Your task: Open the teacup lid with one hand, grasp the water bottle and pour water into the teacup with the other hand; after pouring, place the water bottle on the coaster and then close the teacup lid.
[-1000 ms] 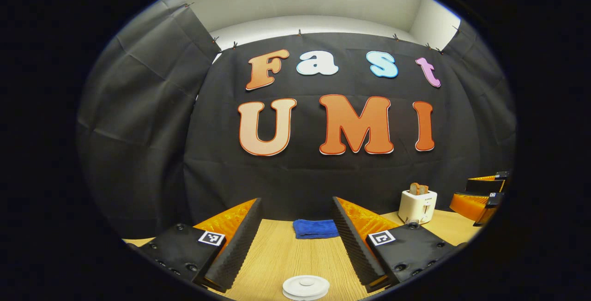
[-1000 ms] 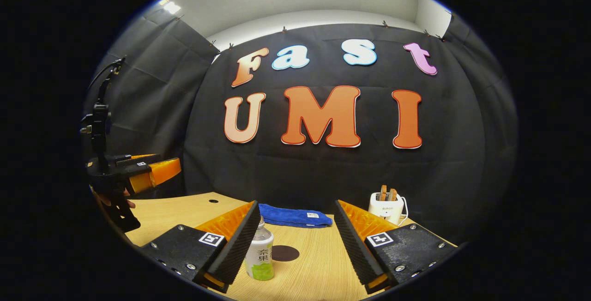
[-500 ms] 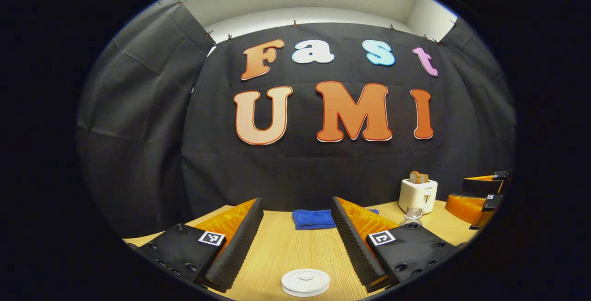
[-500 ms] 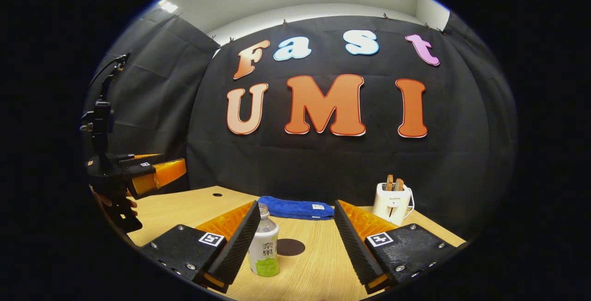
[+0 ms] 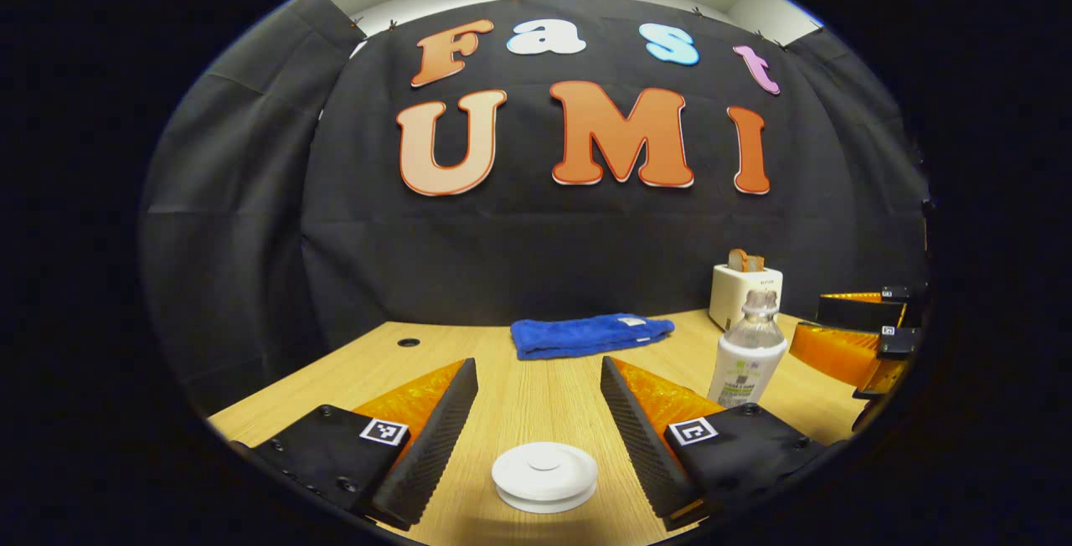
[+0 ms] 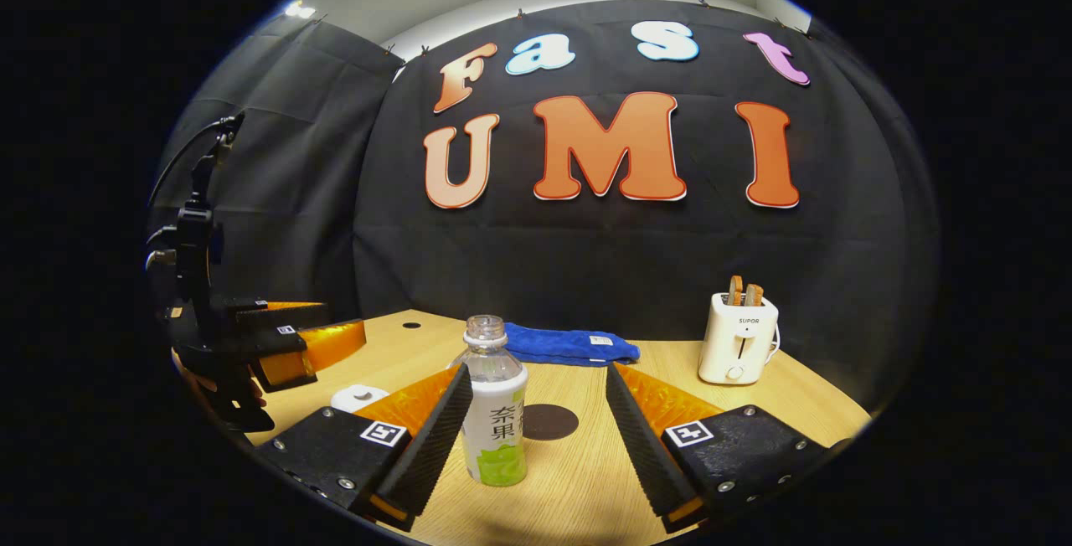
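A white teacup lid (image 5: pixel 544 475) with a small knob sits on the wooden table (image 5: pixel 536 395), low between the fingers of my left gripper (image 5: pixel 536 366), which is open and not touching it. In the right gripper view a clear uncapped water bottle (image 6: pixel 494 412) with a white and green label stands upright between the fingers of my right gripper (image 6: pixel 537 370), close to its left finger; the gripper is open. A dark round coaster (image 6: pixel 544 422) lies just behind the bottle. The same bottle (image 5: pixel 748 353) stands right of the left gripper. The teacup (image 6: pixel 358 397) shows beside the other gripper (image 6: pixel 276 345).
A folded blue cloth (image 5: pixel 590 335) lies at the back of the table, and a white toaster (image 6: pixel 739 337) with bread in it stands back right. A small hole (image 6: pixel 411 325) is in the tabletop at the back left. The right gripper (image 5: pixel 854 345) is at the far right.
Both views have dipped toward the table, so more tabletop shows. The lid and the bottle now show more fully between the fingers. Both grippers stay open.
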### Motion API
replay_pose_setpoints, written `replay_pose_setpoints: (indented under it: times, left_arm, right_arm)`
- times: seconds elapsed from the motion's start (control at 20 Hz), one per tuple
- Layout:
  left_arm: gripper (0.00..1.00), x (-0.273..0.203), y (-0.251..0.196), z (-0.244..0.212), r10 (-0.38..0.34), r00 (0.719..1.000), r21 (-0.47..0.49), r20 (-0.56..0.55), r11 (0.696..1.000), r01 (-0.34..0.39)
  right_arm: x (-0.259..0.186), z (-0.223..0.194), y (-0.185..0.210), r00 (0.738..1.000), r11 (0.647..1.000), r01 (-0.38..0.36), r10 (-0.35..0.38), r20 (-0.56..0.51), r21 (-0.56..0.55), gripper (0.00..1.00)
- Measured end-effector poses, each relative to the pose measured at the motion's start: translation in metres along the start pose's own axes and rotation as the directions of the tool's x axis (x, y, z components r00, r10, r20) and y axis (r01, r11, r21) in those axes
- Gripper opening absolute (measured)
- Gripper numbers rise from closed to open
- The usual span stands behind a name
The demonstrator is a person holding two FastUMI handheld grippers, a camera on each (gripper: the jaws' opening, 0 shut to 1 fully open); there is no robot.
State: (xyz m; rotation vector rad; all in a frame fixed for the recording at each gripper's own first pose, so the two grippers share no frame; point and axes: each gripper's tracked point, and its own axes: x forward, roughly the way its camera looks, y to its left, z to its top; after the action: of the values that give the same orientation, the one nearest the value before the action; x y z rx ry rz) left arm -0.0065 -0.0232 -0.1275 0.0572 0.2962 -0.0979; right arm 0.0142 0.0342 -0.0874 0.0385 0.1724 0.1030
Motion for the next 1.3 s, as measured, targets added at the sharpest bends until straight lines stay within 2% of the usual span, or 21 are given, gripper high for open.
replay_pose_setpoints:
  times: [0.35, 0.4, 0.5, 0.55, 0.6, 0.7, 0.75, 0.85, 1.05, 1.15, 1.2, 1.3]
  left_arm:
    - [0.96, 0.012, -0.006, -0.058, -0.014, 0.991, 0.046, -0.136, 0.999, 0.021]
    - [0.93, 0.014, -0.005, -0.062, -0.012, 0.989, 0.052, -0.146, 0.998, 0.020]
    - [0.80, 0.016, -0.007, -0.072, -0.017, 0.984, 0.060, -0.176, 0.998, 0.028]
    - [0.81, 0.016, -0.006, -0.077, -0.010, 0.981, 0.071, -0.195, 0.997, 0.024]
    - [0.76, 0.017, -0.003, -0.079, 0.002, 0.979, 0.079, -0.205, 0.997, 0.015]
    - [0.60, 0.018, -0.002, -0.082, 0.002, 0.977, 0.077, -0.215, 0.997, 0.014]
    - [0.64, 0.020, -0.005, -0.078, -0.008, 0.979, 0.068, -0.205, 0.997, 0.023]
    - [0.49, 0.020, -0.005, -0.083, 0.000, 0.976, 0.071, -0.218, 0.997, 0.016]
    - [0.30, 0.017, -0.001, -0.078, 0.027, 0.977, 0.064, -0.212, 0.998, -0.014]
    - [0.29, 0.018, 0.002, -0.077, 0.032, 0.980, 0.059, -0.198, 0.998, -0.021]
    - [0.34, 0.018, 0.003, -0.071, 0.038, 0.983, 0.059, -0.178, 0.998, -0.028]
    - [0.30, 0.017, 0.008, -0.059, 0.055, 0.990, 0.056, -0.131, 0.997, -0.048]
  right_arm:
    - [0.006, -0.021, 0.012, 0.998, 0.999, -0.036, 0.035, -0.047, -0.019, 0.97]
    - [0.006, -0.022, 0.014, 0.998, 0.999, -0.042, 0.040, -0.049, -0.022, 0.96]
    - [0.007, -0.027, 0.018, 0.997, 0.998, -0.056, 0.055, -0.059, -0.021, 0.96]
    - [0.007, -0.029, 0.019, 0.996, 0.998, -0.061, 0.059, -0.064, -0.020, 0.96]
    - [0.008, -0.031, 0.020, 0.996, 0.998, -0.064, 0.062, -0.069, -0.022, 0.97]
    - [0.008, -0.032, 0.021, 0.995, 0.998, -0.064, 0.061, -0.073, -0.029, 0.96]
    - [0.009, -0.032, 0.021, 0.995, 0.997, -0.064, 0.062, -0.075, -0.031, 0.96]
    - [0.009, -0.035, 0.021, 0.995, 0.997, -0.066, 0.063, -0.079, -0.032, 0.97]
    - [0.010, -0.037, 0.022, 0.994, 0.997, -0.073, 0.070, -0.089, -0.032, 0.97]
    - [0.011, -0.040, 0.023, 0.993, 0.997, -0.076, 0.073, -0.095, -0.032, 0.96]
    - [0.012, -0.040, 0.025, 0.992, 0.996, -0.080, 0.076, -0.100, -0.031, 0.96]
    - [0.013, -0.043, 0.028, 0.991, 0.996, -0.090, 0.086, -0.106, -0.030, 0.96]
